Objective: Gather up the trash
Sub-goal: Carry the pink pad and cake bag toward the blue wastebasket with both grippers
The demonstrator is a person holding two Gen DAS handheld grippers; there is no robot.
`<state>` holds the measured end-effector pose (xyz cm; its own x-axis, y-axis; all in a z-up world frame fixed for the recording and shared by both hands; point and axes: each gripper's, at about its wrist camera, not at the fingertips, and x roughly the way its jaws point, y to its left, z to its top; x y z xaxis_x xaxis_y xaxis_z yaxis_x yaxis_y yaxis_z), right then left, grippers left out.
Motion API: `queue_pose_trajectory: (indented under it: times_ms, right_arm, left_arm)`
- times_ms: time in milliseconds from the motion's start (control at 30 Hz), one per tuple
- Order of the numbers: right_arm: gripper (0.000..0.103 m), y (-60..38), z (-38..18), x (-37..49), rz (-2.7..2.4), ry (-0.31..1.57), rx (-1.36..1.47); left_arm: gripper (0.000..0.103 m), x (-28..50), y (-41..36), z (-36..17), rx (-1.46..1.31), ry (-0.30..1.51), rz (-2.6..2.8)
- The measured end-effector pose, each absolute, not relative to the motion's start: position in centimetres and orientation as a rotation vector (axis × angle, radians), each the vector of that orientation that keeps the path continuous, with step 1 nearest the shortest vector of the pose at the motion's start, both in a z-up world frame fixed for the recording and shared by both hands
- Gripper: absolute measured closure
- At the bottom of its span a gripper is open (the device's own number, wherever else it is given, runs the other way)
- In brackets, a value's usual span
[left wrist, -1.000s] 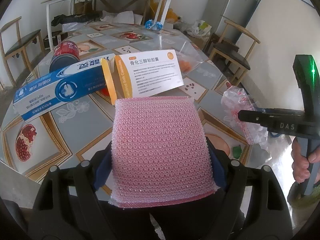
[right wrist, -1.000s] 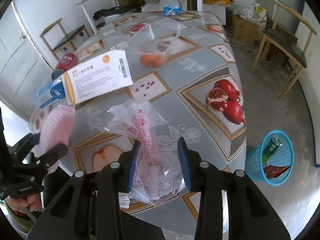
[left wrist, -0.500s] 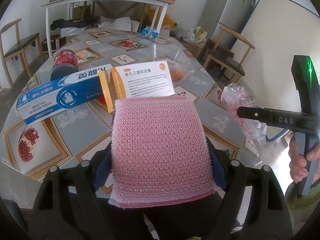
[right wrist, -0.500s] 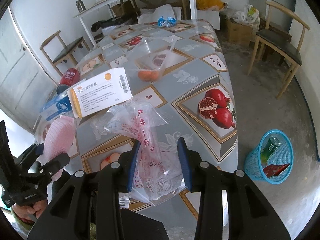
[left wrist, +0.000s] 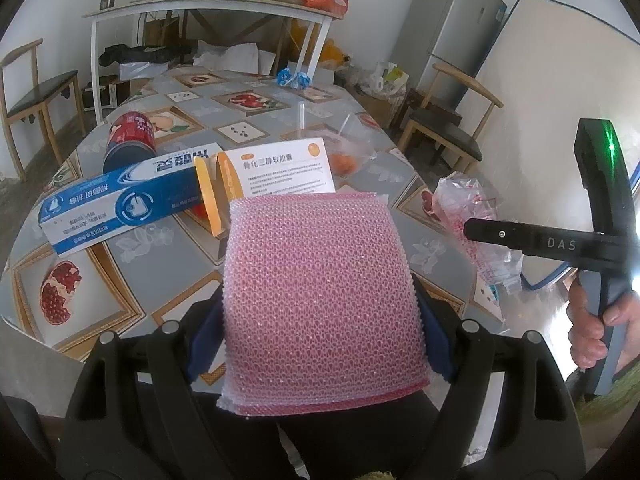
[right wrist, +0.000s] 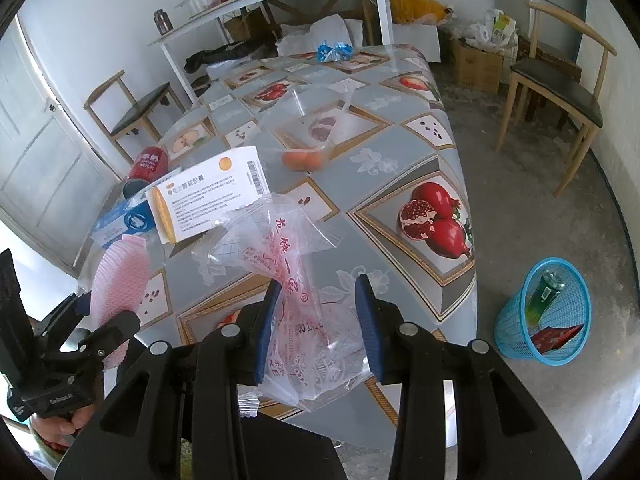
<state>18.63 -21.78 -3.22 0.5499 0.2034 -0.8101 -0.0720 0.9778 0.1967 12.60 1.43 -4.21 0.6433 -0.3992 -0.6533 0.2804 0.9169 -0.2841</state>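
Observation:
My left gripper [left wrist: 320,328] is shut on a pink foam net sleeve [left wrist: 320,300], held above the near table edge; it also shows in the right wrist view [right wrist: 120,276]. My right gripper [right wrist: 318,320] is shut on a clear plastic bag with red print [right wrist: 296,280], lifted off the table; the bag also shows in the left wrist view [left wrist: 472,216]. A blue trash basket [right wrist: 544,312] stands on the floor to the right, with a green bottle and a red wrapper in it.
On the fruit-patterned table [right wrist: 400,160] lie a blue toothpaste box [left wrist: 120,204], a white and orange medicine box [left wrist: 276,172], a red can [left wrist: 130,138] and a clear bag with oranges [right wrist: 308,152]. Wooden chairs [right wrist: 556,84] stand around.
Both grippers have risen and drawn back from the table with their loads; the table looks farther away. The grips have not changed.

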Motion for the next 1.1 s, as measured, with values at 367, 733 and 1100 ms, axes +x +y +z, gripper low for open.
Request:
queue_pose_trajectory:
  times_ms: [367, 733, 1100]
  right_arm:
    - [0.067, -23.8, -2.6, 17.5, 0.172, 0.93, 0.217]
    - [0.067, -29.8, -2.3, 15.6, 0.116, 0.868, 0.334]
    - [0.067, -35.9, -2.7, 13.7, 0.032, 0.811, 0.434]
  left_arm:
    - [0.025, 12.1, 0.5, -2.8, -0.16, 0.768, -0.404]
    - [0.025, 12.9, -4.0, -0.9, -0.121, 0.766, -0.476]
    - [0.025, 14.4, -9.7, 1.0, -0.068, 0.758, -0.566]
